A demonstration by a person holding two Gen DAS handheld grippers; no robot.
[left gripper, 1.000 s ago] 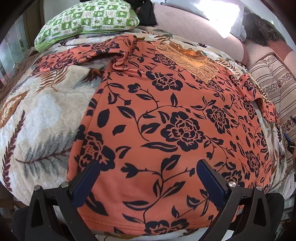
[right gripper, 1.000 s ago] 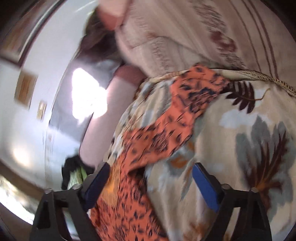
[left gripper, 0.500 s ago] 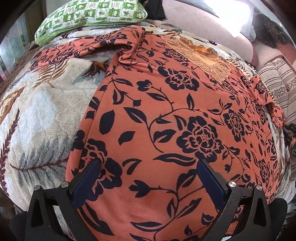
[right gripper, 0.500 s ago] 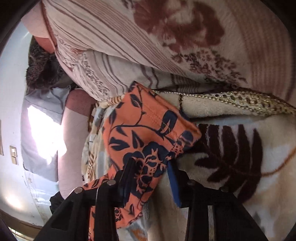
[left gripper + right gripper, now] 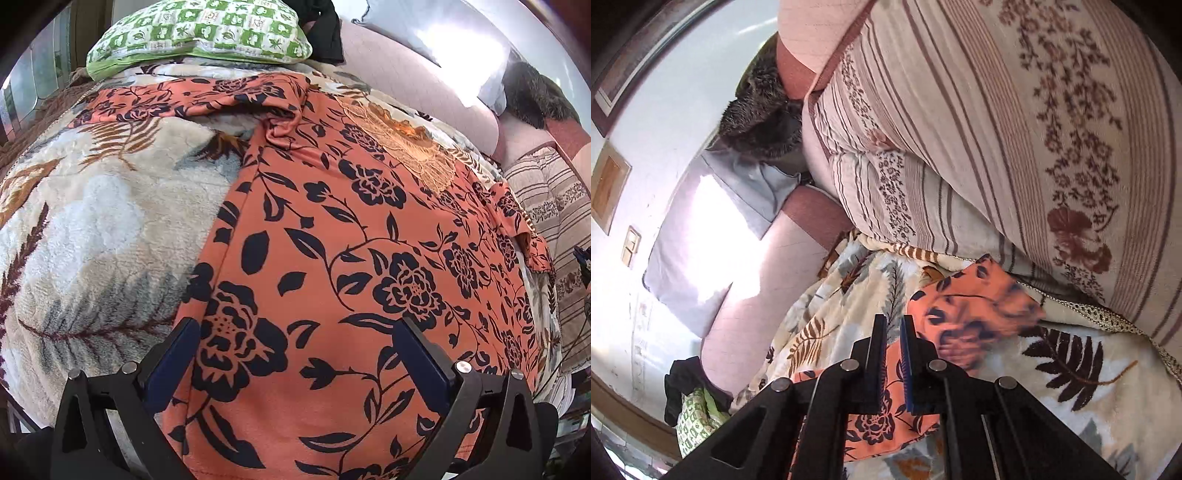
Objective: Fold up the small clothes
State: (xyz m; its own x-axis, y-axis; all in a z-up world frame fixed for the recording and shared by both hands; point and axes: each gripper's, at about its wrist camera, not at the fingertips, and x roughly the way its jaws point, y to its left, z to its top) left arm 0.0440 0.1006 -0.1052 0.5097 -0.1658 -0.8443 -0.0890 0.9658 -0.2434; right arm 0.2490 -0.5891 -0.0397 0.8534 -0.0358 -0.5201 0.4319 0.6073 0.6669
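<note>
Plainly, no brand, label or legible writing shows on anything in either view. One orange floral top [image 5: 351, 258], printed with dark navy roses and leaves and trimmed with a lace panel [image 5: 413, 147] at the neck, lies spread flat on a plush leaf-patterned blanket [image 5: 92, 221] covering the bed. Its two sleeves reach out to either side: one toward the green-and-white checked pillow [image 5: 199, 33], the other toward the striped floral quilt [image 5: 554, 206].

The left tongs [image 5: 295, 365] hang wide apart over the top's lower hem, gripping nothing, one blue pad over the fabric's side edge and the other over its middle.

The right tongs [image 5: 894, 358] are drawn nearly together, pinching the sleeve [image 5: 975, 314] fabric between the pads; the cuff, blurred, sits just past the tips, beside the quilt [image 5: 997, 129]. Two small frames [image 5: 609, 184] hang on the wall.
</note>
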